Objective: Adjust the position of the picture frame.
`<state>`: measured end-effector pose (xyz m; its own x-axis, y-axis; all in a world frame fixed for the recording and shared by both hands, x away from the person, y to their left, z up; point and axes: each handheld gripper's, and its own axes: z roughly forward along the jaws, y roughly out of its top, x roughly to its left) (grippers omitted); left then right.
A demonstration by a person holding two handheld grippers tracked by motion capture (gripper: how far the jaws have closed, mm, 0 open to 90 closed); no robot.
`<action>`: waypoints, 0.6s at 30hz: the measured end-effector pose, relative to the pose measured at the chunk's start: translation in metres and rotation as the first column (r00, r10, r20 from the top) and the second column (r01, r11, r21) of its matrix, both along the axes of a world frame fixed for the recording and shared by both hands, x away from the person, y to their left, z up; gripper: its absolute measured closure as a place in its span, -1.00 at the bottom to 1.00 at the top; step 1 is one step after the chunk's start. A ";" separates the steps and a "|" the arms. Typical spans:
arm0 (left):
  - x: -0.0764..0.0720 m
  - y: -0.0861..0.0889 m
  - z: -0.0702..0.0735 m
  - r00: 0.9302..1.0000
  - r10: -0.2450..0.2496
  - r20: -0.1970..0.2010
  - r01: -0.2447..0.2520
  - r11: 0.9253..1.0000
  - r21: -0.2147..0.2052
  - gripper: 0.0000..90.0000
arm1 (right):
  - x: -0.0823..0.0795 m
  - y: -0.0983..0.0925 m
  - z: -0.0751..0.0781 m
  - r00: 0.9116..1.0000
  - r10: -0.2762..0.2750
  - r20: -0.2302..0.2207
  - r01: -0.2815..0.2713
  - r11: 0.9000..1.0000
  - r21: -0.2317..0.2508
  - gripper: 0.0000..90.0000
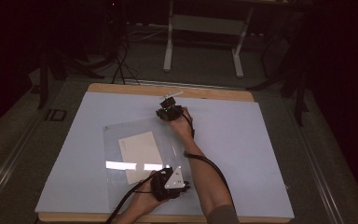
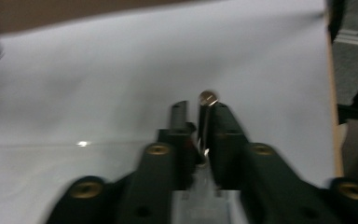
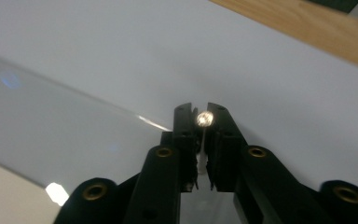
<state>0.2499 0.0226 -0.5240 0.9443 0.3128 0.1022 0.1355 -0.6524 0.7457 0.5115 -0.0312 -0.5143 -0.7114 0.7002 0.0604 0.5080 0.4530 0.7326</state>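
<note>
Overhead, a pale sheet [image 1: 242,140] covers the wooden bench [image 1: 205,92]. On it lies a clear plastic sleeve [image 1: 121,135] with a cream card [image 1: 140,151] under or inside it; a band of glare crosses the sleeve near its front edge.

Left claw [image 1: 161,175]: held low at the sleeve's near right corner, grey three-cornered plate upward, cable trailing toward the bench's front edge. In the left gripper view the claw [image 2: 198,105] stands with a narrow gap between its jaws. A thin shiny edge, likely the sleeve's, runs up that gap along the right jaw, ending in a bright glint at the tip. The picture is blurred, so whether the pads press on it cannot be told.

Right claw [image 1: 168,111]: reached across to the sleeve's far right corner, the forearm crossing the sheet. In the right gripper view the claw [image 3: 200,108] has its jaws nearly together, with a thin pale edge and a bright glint between the tips. The sleeve [image 3: 51,126] spreads away to the left of the jaws, its edge a faint line running up to them. Whether the pads clamp it cannot be told.
</note>
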 end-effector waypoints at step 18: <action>0.032 0.069 0.022 0.990 0.118 -0.071 -0.126 0.986 -0.113 0.39 | -0.057 -0.077 0.024 0.993 0.081 0.083 -0.081 0.997 -0.008 0.46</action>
<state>0.2821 0.0918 -0.5017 0.9016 0.4325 -0.0010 0.2585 -0.5369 0.8031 0.4544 -0.1078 -0.4905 -0.7681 0.6404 -0.0046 0.4071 0.4938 0.7684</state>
